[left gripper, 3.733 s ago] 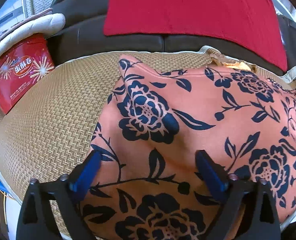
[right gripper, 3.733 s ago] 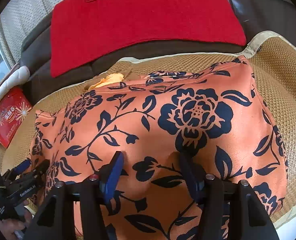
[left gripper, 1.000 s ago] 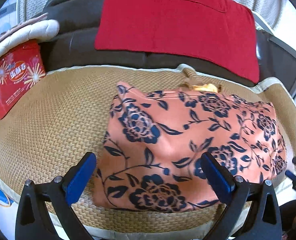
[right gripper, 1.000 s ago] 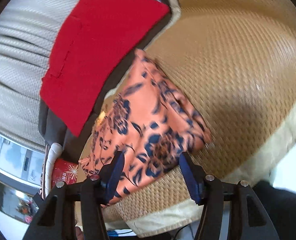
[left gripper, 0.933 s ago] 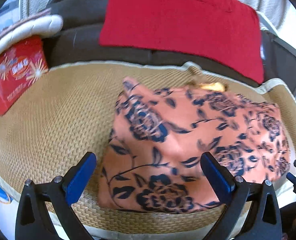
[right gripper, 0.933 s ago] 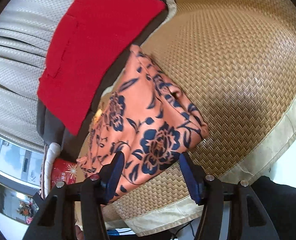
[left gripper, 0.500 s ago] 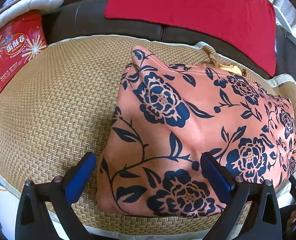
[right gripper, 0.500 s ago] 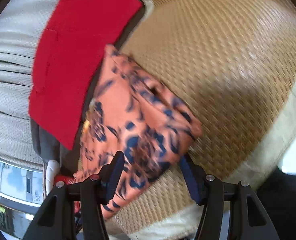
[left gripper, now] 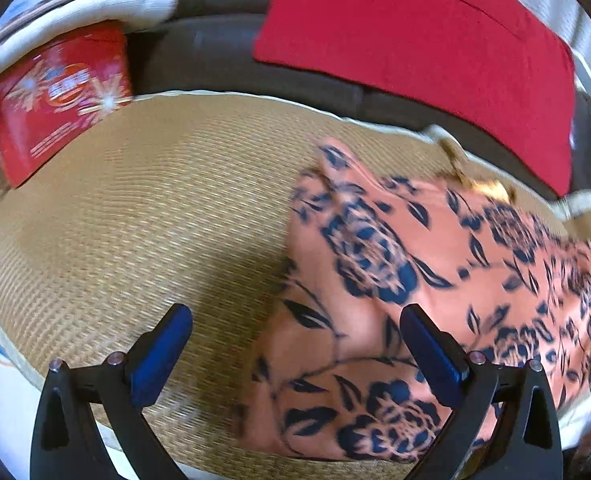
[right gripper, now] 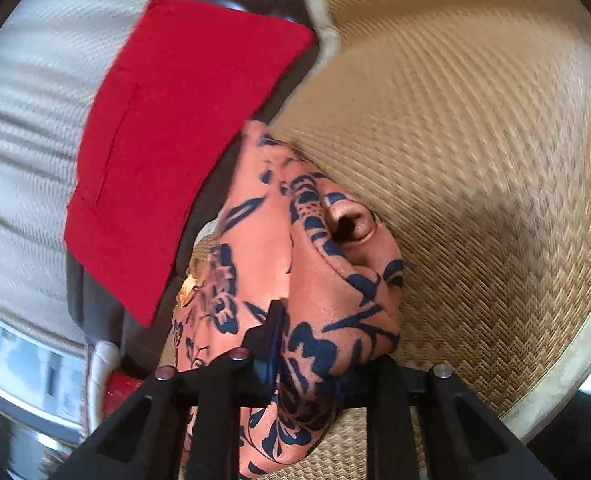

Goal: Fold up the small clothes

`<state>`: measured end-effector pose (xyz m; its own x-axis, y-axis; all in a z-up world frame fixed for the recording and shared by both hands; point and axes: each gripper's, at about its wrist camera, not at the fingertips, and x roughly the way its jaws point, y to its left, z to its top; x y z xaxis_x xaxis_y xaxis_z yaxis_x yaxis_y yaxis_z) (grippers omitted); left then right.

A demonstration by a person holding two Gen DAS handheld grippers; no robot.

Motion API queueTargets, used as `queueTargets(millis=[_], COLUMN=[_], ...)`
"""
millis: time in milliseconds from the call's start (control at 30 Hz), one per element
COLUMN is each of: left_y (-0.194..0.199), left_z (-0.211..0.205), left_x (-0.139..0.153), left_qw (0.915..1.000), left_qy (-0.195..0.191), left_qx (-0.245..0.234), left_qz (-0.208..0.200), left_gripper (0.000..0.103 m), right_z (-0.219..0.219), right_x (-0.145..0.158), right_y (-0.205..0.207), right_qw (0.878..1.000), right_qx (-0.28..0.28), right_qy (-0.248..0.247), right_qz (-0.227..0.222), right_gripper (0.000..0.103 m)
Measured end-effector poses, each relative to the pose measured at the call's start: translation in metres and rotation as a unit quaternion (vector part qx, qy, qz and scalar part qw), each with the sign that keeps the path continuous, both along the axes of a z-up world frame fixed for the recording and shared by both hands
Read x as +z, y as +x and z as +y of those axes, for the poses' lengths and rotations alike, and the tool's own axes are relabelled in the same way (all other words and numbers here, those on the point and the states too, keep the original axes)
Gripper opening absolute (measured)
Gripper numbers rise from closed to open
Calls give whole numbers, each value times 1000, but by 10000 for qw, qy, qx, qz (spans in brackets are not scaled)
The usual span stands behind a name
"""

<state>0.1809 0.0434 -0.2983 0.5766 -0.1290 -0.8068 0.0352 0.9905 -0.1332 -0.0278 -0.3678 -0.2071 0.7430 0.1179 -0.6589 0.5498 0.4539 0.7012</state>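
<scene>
My right gripper [right gripper: 315, 344] is clamped on the near corner of the orange floral garment [right gripper: 327, 280], cloth bunched between the jaws and lifted off the woven mat [right gripper: 475, 160]; my left gripper [left gripper: 295, 340] is spread wide with nothing in it, hovering over the garment's [left gripper: 415, 280] left edge, one finger above bare mat [left gripper: 155, 220], the other above cloth; garment is a folded slab, orange with dark blue flowers, lying on the mat's right half, with a tube-like opening showing at the fold in the right view; right-hand pad is buried in fabric, so only the left blue pad [right gripper: 273, 344] shows; both views are motion-blurred; red cloth [left gripper: 435, 40] lies on the sofa back behind, red box [left gripper: 55, 96] at far left.
</scene>
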Motion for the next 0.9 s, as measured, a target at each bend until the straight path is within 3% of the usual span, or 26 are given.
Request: queueTargets(millis=[200,367,600,633,667,767,900], left_y=[2,-1,-11,-12,-12,-11,-13], left_z=[29,58,110,117,122,133,133], left_x=[8,18,28,26,25,22,20], left_qw=[9988,9944,9843,9837,9832,9823,9853], left_qy=[-54,121,-26,-91,-160,-298,-689], left_qx=[470,979,1665,1708,1741,1792,1504], left_qz=[-144,-380,-587,-556,-517,-461,-432], left_gripper=[103,103,103,103,103,103,103], right_z=[61,142,248,262,279,333,367], right_x=[74,106,76,69,61,34,15], right_y=[36,79,132,139,145,160,155], right_qw=[9903,9778,9664,9630,9587,9440,9259], right_qx=[785,1543,2432,2573,2744,3267,3748], right_qy=[-1057,-1209,-451,-429,-370,-148,-370], right_qz=[-451,-743,-707,-673,-651,-446,-284], right_gripper=[16,16,15,11,6,6,6])
